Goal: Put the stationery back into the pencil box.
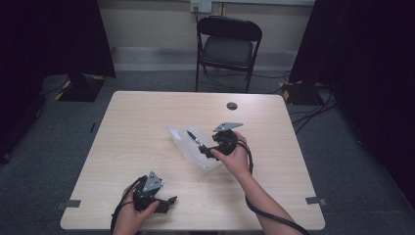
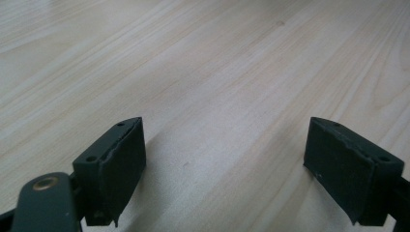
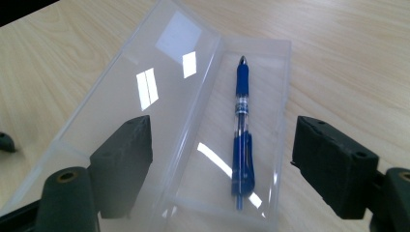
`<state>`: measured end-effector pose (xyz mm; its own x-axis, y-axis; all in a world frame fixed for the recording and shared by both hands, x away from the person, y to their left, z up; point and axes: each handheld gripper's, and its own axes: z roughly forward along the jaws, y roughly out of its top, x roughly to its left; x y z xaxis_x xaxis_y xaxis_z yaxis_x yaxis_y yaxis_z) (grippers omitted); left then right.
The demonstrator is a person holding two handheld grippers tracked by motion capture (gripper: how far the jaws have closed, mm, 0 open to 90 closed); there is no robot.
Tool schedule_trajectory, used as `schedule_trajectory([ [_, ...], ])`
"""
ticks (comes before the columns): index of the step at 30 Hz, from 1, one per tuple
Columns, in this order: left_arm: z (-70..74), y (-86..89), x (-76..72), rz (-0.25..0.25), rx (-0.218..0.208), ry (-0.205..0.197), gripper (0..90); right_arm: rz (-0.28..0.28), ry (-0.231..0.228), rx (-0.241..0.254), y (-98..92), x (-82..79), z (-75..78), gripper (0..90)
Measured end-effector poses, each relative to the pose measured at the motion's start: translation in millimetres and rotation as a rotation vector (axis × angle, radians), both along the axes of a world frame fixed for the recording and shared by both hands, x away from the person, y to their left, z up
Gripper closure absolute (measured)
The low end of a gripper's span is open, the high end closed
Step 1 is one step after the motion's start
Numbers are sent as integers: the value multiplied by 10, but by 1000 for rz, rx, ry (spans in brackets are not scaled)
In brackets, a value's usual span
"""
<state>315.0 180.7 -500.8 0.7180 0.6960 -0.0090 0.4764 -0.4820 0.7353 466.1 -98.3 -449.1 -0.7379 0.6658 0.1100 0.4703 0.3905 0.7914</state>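
A clear plastic pencil case [image 1: 188, 147] [image 3: 145, 96] lies open near the middle of the table. A blue pen [image 3: 241, 130] [image 1: 193, 137] lies inside its tray half. My right gripper [image 1: 209, 151] [image 3: 222, 164] hovers over the near end of the case, jaws open, with the pen lying loose below and between them. My left gripper [image 1: 167, 201] [image 2: 225, 169] rests near the table's front edge with its jaws wide open over bare wood.
The light wooden table [image 1: 147, 122] has a dark round cable hole [image 1: 232, 105] at the back. A black folding chair [image 1: 228, 46] stands beyond the far edge. Cables trail from both grippers.
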Motion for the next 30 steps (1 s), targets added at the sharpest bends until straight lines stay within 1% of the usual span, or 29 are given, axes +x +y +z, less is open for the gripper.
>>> schedule_trajectory([
  [2,0,0,0,0,0,0,147,9,7,22,-100,-76,-6,194],
  [7,0,0,0,0,0,0,147,31,5,10,-262,-197,-17,180],
  [9,0,0,0,0,0,0,147,29,-2,0,-342,-253,-20,180],
  [12,0,0,0,0,1,0,147,27,-3,23,-491,-339,-46,179],
  [14,0,0,0,0,0,0,148,24,10,6,-577,-392,-95,180],
  [17,0,0,0,0,0,0,148,36,16,-18,-677,-470,-186,180],
  [20,0,-1,0,1,0,0,147,37,18,-54,-732,-547,-280,180],
  [24,0,-1,-1,1,0,0,147,45,23,-81,-762,-592,-370,181],
  [27,0,-1,-1,1,1,-1,147,50,17,-91,-765,-619,-406,181],
  [30,0,-1,-1,0,1,0,147,48,16,-91,-771,-629,-409,181],
])
